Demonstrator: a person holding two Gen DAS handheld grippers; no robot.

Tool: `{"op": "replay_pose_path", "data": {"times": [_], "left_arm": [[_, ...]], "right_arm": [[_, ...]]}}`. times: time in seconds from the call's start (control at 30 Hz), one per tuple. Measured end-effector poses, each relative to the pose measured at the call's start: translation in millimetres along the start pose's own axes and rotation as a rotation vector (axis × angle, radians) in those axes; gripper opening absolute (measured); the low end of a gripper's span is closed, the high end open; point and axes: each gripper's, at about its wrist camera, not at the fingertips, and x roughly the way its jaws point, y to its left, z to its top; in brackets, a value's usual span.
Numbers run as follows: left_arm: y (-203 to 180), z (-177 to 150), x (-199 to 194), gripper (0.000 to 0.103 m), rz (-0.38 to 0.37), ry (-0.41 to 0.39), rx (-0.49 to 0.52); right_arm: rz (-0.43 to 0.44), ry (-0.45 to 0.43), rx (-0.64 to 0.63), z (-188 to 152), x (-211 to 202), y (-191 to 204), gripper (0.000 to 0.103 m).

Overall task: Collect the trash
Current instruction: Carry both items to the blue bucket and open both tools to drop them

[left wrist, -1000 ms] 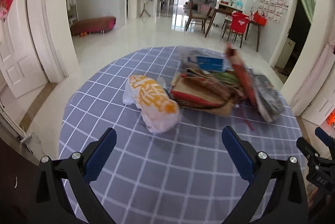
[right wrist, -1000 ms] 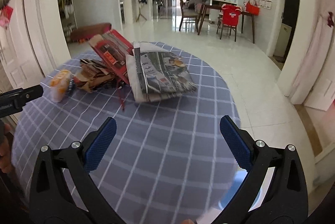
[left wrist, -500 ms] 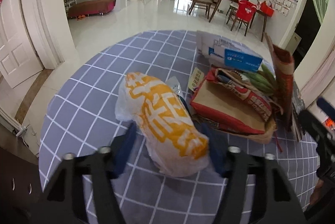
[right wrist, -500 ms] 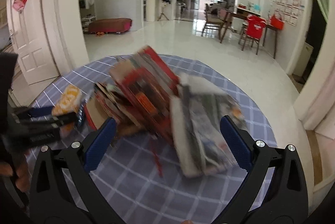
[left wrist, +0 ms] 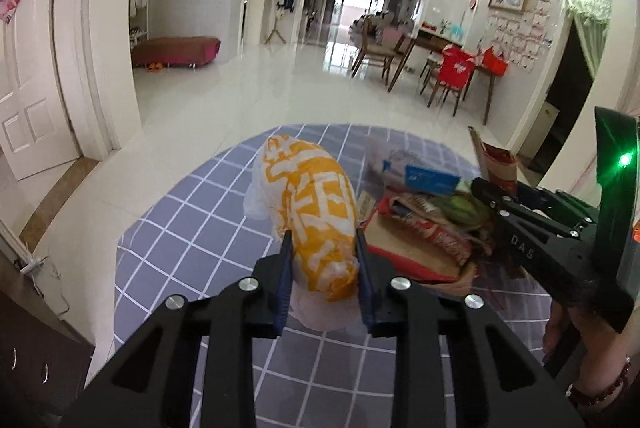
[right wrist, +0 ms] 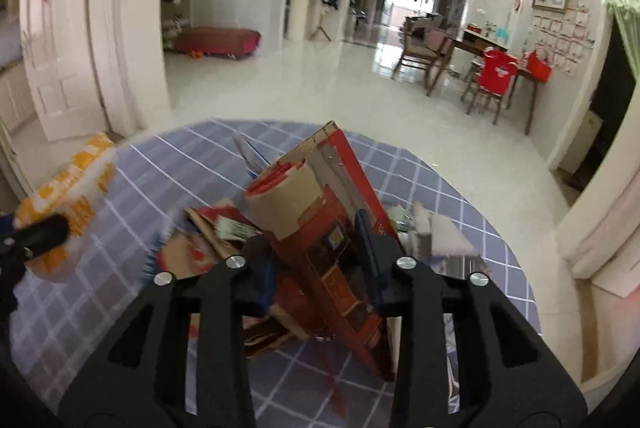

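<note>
A white plastic bag with orange print lies on the round table's blue checked cloth. My left gripper is closing, its blue pads pressing the bag's near end from both sides. To the right sits a pile of flattened packaging. My right gripper is also closing, with an upright sheet of red cardboard pinched between its pads beside a brown paper roll. The left wrist view shows the right gripper reaching into the pile from the right, held by a hand.
A blue-and-white package and a folded newspaper lie in the pile. The table's rim curves close behind it, with tiled floor beyond. A dark cabinet stands at the near left. Dining chairs stand far back right.
The left gripper went forward to the bag and closed around it from wide open. The right gripper swung left to the pile and closed on the red cardboard.
</note>
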Motion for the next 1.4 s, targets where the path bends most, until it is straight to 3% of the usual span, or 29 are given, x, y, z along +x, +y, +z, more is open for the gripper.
{"op": "replay_pose_path", "data": {"times": [0.4, 0.53, 0.73, 0.9, 1.1, 1.23, 1.4], "left_arm": [[-24.4, 5.4, -76.2, 0.027, -0.072, -0.111, 0.035], [-42.0, 5.7, -101.2, 0.027, -0.084, -0.14, 0.061], [-89.5, -5.0, -128.0, 0.027, -0.129, -0.156, 0.125], [-170.5, -30.7, -131.9, 0.027, -0.239, -0.122, 0.241], [-296.5, -81.0, -111.6, 0.027, -0.424, -0.011, 0.397], [-373.2, -123.8, -89.3, 0.027, -0.525, 0.076, 0.49], [-441.7, -185.3, -41.4, 0.027, -0.605, 0.201, 0.578]], "right_arm": [[0.218, -0.133, 0.134, 26.5, -113.1, -19.0, 0.021], [0.246, -0.164, 0.137, 22.6, -145.3, -17.0, 0.016], [0.243, -0.224, 0.182, 4.3, -197.4, -54.1, 0.015], [0.131, -0.281, 0.235, -39.5, -252.9, -112.1, 0.015], [-0.117, -0.276, 0.325, -123.8, -310.8, -205.1, 0.015], [-0.252, -0.195, 0.419, -194.1, -313.0, -265.8, 0.015], [-0.333, -0.092, 0.531, -268.8, -284.5, -317.1, 0.015]]}}
